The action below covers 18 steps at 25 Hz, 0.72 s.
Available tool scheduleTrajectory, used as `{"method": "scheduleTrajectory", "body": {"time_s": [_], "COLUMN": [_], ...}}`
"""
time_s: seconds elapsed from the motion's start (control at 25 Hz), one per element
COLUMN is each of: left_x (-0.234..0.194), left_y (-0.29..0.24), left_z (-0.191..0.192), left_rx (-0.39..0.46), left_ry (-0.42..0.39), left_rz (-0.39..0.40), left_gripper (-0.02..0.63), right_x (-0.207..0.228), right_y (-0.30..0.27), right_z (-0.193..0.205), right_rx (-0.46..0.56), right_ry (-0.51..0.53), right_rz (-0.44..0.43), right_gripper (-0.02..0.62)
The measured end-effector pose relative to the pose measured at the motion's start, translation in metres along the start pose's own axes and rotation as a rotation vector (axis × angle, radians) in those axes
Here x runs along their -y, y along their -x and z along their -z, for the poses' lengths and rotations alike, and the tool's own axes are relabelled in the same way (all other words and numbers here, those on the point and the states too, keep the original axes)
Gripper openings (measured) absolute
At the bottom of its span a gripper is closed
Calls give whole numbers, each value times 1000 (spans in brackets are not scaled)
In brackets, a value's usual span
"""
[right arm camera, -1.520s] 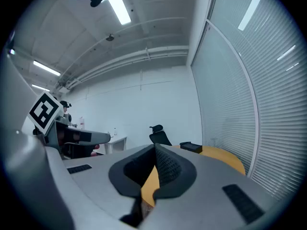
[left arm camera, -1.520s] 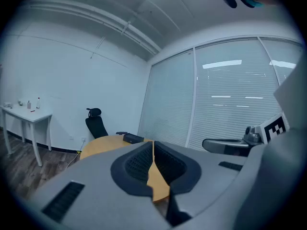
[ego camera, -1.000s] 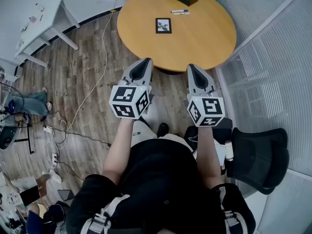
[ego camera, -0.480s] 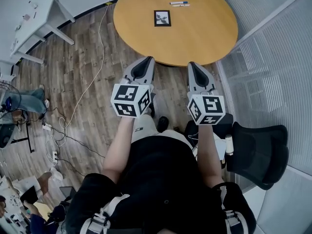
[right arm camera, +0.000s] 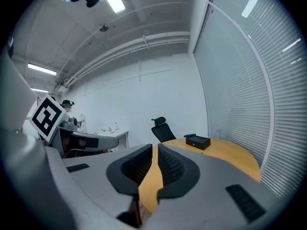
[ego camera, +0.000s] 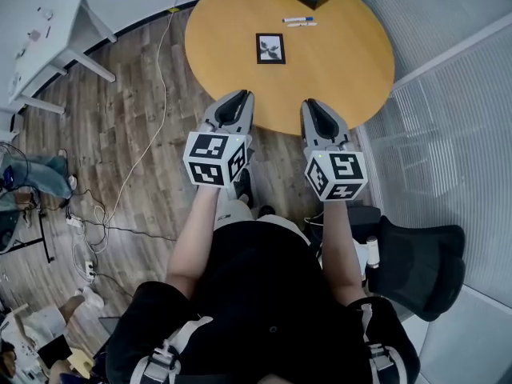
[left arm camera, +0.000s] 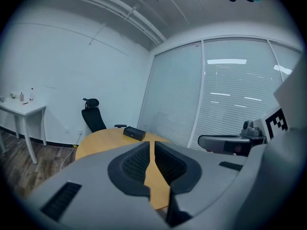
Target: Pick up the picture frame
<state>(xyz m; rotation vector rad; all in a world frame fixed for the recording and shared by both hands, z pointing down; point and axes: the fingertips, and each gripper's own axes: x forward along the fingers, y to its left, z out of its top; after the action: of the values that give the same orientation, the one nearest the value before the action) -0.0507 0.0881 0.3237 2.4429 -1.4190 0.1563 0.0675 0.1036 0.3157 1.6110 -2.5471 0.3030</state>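
Round wooden table (ego camera: 336, 78), flat black-edged picture frame (ego camera: 270, 48) at twelve o'clock. Left gripper (ego camera: 234, 102) has its ribbed jaws closed and empty; right gripper (ego camera: 314, 106) has just been opening slightly, also empty.

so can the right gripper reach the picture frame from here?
Probably yes. The right gripper, jaws just opening and empty, sits at the near edge of the table; only bare tabletop lies between it and the flat picture frame.

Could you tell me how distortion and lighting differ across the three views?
Head view: even light, mild wide-angle bending, picture frame small but sharp on the round table. Left gripper view: strong fisheye, dark corners, bright light streaks on the blinds. Right gripper view: same fisheye, ceiling lamp glaring overhead.
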Motion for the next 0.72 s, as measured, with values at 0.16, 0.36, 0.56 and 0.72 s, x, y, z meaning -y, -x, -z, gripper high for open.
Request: {"method": "scheduleTrajectory", "body": {"time_s": [0.16, 0.36, 0.56, 0.72], "left_x": [-33, -62, -81, -91], "left_y": [-25, -44, -68, -86], "left_z": [-36, -51, -41, -35], "left_rx": [31, 22, -19, -55], "left_ry": [-21, -39, -30, -13], "left_rz": [17, 51, 89, 109], "left_gripper": [32, 34, 46, 61], "right_x": [0, -4, -2, 10], "right_y": [-43, -81, -110, -126], "right_z": [-33, -43, -25, -23], "right_rx": [33, 43, -2, -25], "right_ry": [13, 3, -22, -43], "right_rz": [12, 42, 59, 87], "right_gripper": [57, 61, 83, 83]}}
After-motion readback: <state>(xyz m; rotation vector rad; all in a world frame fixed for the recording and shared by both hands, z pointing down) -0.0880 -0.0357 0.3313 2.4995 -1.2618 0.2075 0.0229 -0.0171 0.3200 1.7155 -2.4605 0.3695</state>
